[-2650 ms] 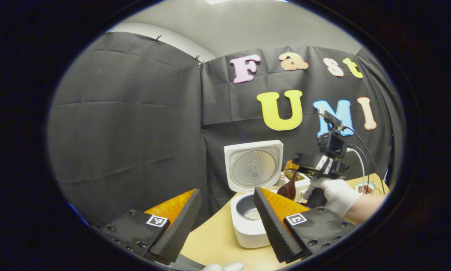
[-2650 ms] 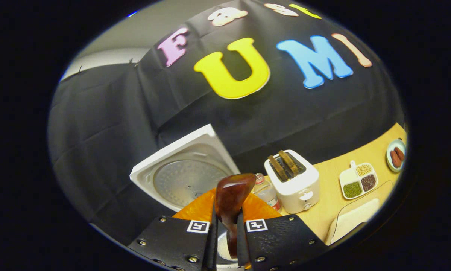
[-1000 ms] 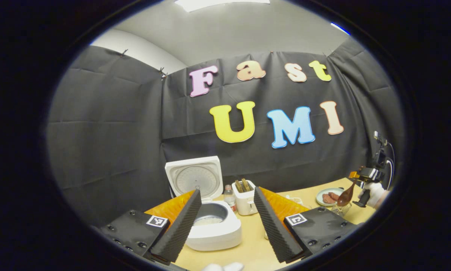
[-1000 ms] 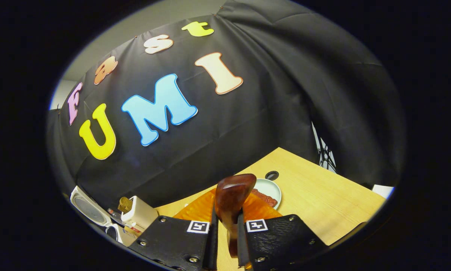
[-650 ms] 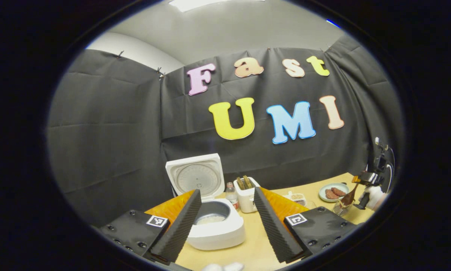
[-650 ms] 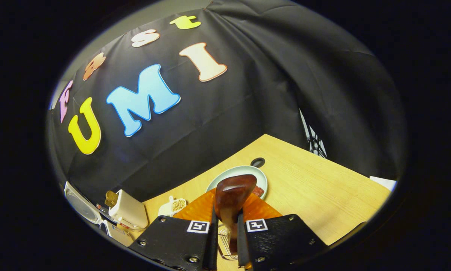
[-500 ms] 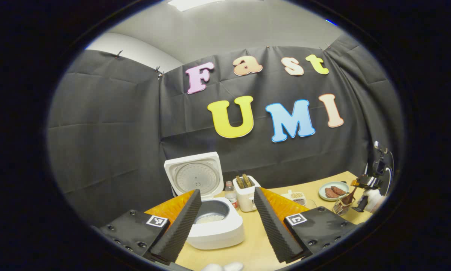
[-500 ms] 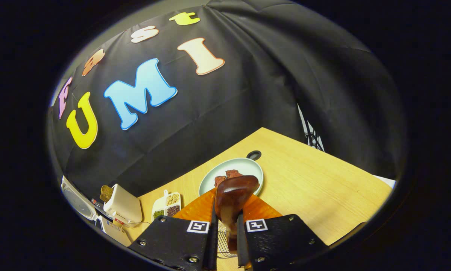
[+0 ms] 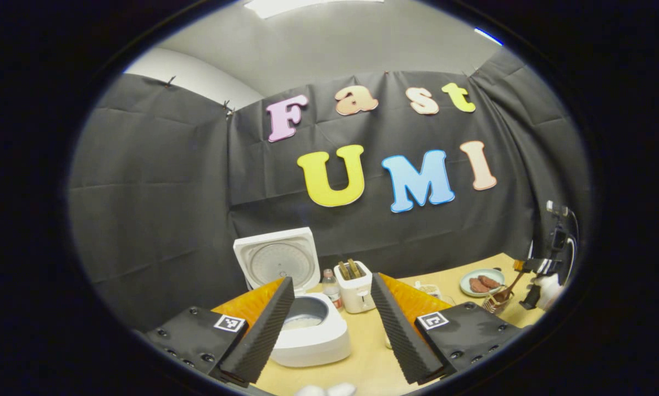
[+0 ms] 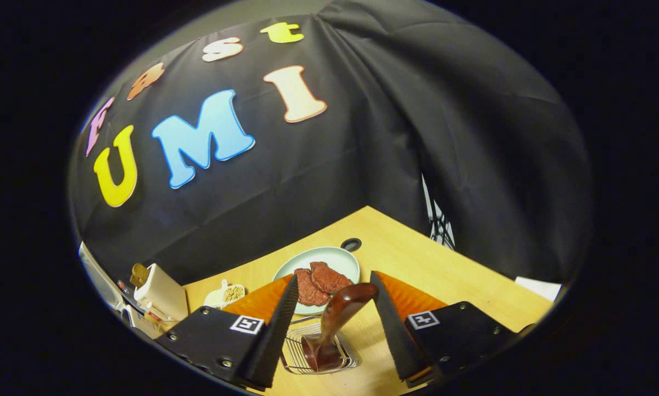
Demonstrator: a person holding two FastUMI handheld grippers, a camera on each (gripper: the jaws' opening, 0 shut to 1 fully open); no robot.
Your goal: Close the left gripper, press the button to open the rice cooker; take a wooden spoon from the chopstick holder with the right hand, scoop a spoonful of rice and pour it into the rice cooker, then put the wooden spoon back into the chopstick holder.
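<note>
Now right gripper (image 10: 332, 316) agape above wooden spoon (image 10: 334, 324).

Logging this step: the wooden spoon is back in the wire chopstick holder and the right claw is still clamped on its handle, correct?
Not quite. The wooden spoon is back in the chopstick holder, but the right claw is open, its fingers clear of the handle, as the right gripper view shows.

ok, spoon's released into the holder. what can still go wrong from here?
1. The wooden spoon leans tilted in the wire chopstick holder, its handle between the fingers of the open right gripper; pulling back crooked could snag it and tip the holder.
2. The plate of meat lies just behind; a forward swing could knock it.
</note>
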